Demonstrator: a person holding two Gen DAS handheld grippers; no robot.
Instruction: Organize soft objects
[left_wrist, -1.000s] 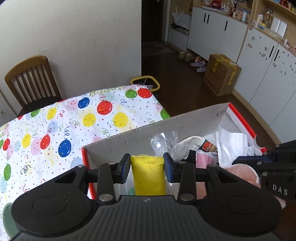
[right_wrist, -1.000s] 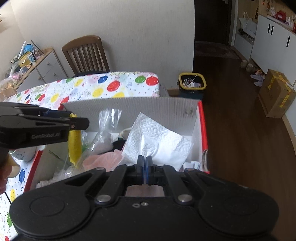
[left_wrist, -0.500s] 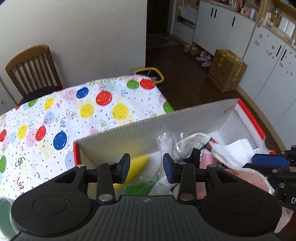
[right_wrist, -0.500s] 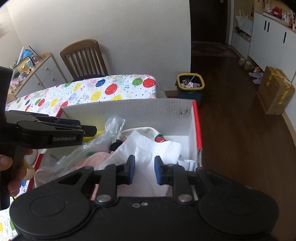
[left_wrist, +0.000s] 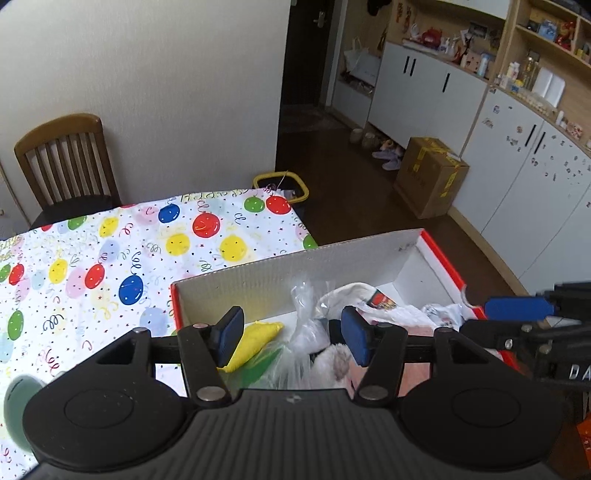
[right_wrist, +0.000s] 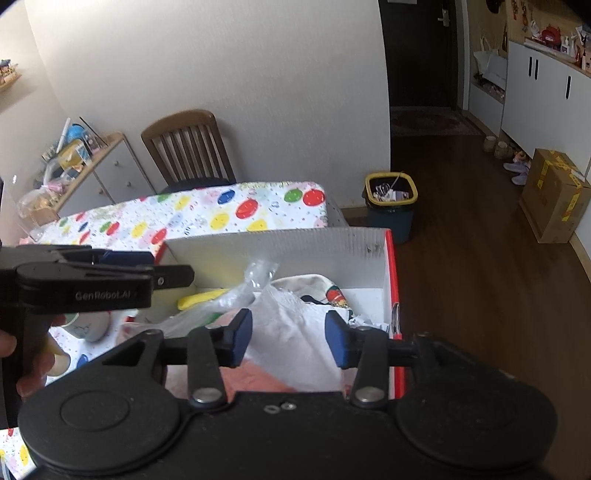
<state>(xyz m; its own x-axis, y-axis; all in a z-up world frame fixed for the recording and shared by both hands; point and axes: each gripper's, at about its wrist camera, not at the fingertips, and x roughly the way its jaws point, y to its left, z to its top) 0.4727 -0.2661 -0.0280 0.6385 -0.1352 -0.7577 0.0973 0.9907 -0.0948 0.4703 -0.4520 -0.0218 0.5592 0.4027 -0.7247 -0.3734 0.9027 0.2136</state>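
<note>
A red-edged cardboard box (left_wrist: 295, 266) (right_wrist: 295, 240) holds several soft things. A yellow cloth (left_wrist: 258, 338) (right_wrist: 201, 299) lies loose at its left end beside a clear plastic bag (left_wrist: 306, 325). My left gripper (left_wrist: 293, 332) (right_wrist: 173, 275) hovers above them; its jaws are opening and hold nothing. A white paper towel (right_wrist: 295, 354) rests over a pink cloth (right_wrist: 255, 380) in the box's right half. Above the towel my right gripper (right_wrist: 289, 338) (left_wrist: 491, 319) has its jaws opening, and the pads do not touch it.
The box sits on a table with a balloon-print cloth (left_wrist: 110, 258). A wooden chair (right_wrist: 184, 147) stands behind it. A yellow-rimmed bin (right_wrist: 391, 206) and a cardboard carton (left_wrist: 430, 177) are on the dark floor. A mug (right_wrist: 86, 326) sits by the person's hand (right_wrist: 33, 369).
The left gripper let go of the yellow cloth, which fell into the box. The right gripper went from shut to open, releasing the paper towel. Both grippers rose.
</note>
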